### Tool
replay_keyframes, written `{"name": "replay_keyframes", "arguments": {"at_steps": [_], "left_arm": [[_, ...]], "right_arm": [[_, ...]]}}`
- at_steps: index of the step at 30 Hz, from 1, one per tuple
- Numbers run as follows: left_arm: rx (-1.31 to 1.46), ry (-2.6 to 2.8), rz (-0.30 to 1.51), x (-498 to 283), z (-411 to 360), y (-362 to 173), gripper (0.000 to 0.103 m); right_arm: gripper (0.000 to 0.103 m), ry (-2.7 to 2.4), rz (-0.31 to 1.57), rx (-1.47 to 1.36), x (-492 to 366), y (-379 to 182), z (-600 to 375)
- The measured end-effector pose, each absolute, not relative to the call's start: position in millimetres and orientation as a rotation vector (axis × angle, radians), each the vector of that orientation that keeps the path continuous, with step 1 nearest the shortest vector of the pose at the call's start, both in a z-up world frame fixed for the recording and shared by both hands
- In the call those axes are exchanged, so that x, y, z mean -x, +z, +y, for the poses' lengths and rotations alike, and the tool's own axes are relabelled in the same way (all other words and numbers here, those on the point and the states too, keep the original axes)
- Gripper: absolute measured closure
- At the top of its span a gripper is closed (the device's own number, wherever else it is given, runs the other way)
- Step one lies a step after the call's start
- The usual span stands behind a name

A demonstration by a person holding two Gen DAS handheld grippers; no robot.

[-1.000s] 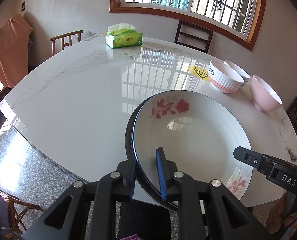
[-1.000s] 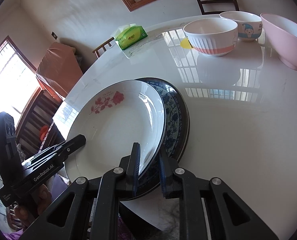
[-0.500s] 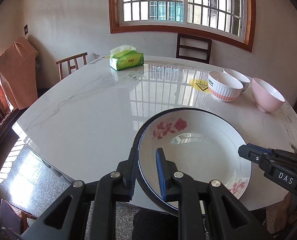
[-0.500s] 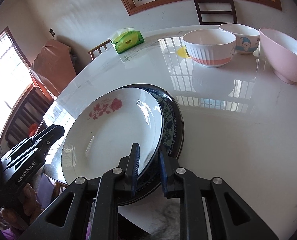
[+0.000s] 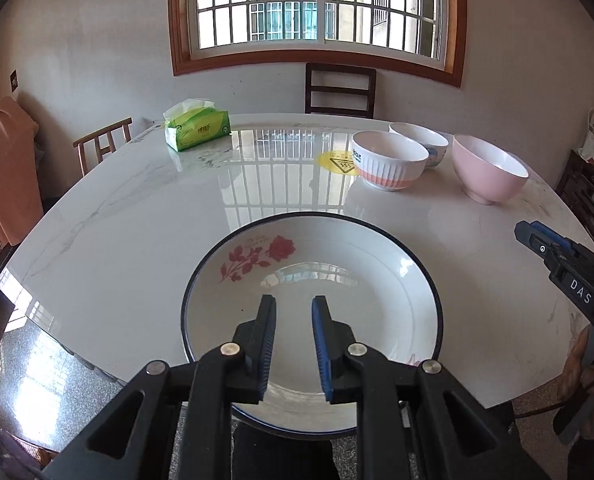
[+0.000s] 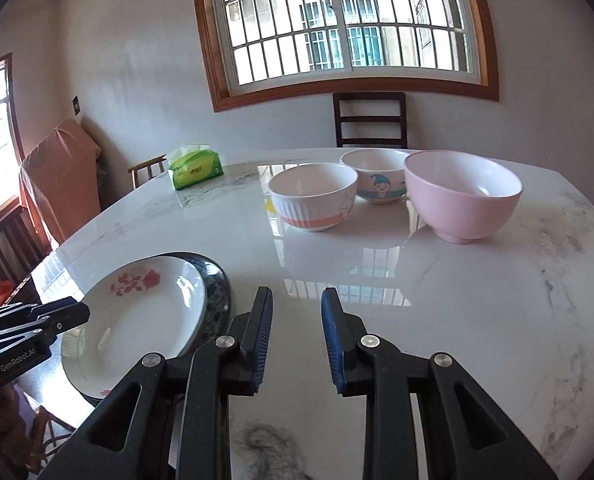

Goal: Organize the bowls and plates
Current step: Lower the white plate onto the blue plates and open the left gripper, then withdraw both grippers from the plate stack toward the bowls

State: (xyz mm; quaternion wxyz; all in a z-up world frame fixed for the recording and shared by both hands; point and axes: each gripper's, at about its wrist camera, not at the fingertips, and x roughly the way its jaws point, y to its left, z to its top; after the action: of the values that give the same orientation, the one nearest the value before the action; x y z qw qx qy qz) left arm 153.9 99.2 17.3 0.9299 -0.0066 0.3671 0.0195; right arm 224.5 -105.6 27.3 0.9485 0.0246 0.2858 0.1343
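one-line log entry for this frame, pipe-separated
plates: rose plate stacked on blue-patterned plate | left gripper: open, above plate | right gripper: open, empty | bowls: untouched

bare marble table ahead of the right tongs, three bowls (clustered) behind, stacked plates left

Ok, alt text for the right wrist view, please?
Open right tongs hover over a glossy white marble table, holding nothing. A white rose-patterned plate sits stacked on a dark blue patterned plate at left; three bowls stand beyond.
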Motion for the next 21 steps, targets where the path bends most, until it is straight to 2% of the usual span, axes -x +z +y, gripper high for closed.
{"name": "replay_keyframes", "arguments": {"at_steps": [2, 3, 5, 11, 21], "left_arm": [[-0.001, 0.01, 0.751, -158, 85, 19, 0.068], [-0.007, 0.003, 0.748, -160, 77, 20, 0.067], [-0.036, -0.016, 0.745, -166, 61, 22, 0.067], [-0.101, -0.058, 0.76, -192, 13, 26, 0.067], [-0.23, -0.076, 0.773, -237, -66, 19, 0.067]], "right_arm": [[0.069, 0.209, 0.557, -0.021, -225, 26, -129], [0.066, 0.173, 0.547, -0.009, -225, 24, -140], [0.06, 0.119, 0.553, -0.007, -229, 20, -165], [0.057, 0.059, 0.615, -0.207, -241, 10, -240], [0.044, 0.102, 0.636, -0.326, -240, 5, -280]]}}
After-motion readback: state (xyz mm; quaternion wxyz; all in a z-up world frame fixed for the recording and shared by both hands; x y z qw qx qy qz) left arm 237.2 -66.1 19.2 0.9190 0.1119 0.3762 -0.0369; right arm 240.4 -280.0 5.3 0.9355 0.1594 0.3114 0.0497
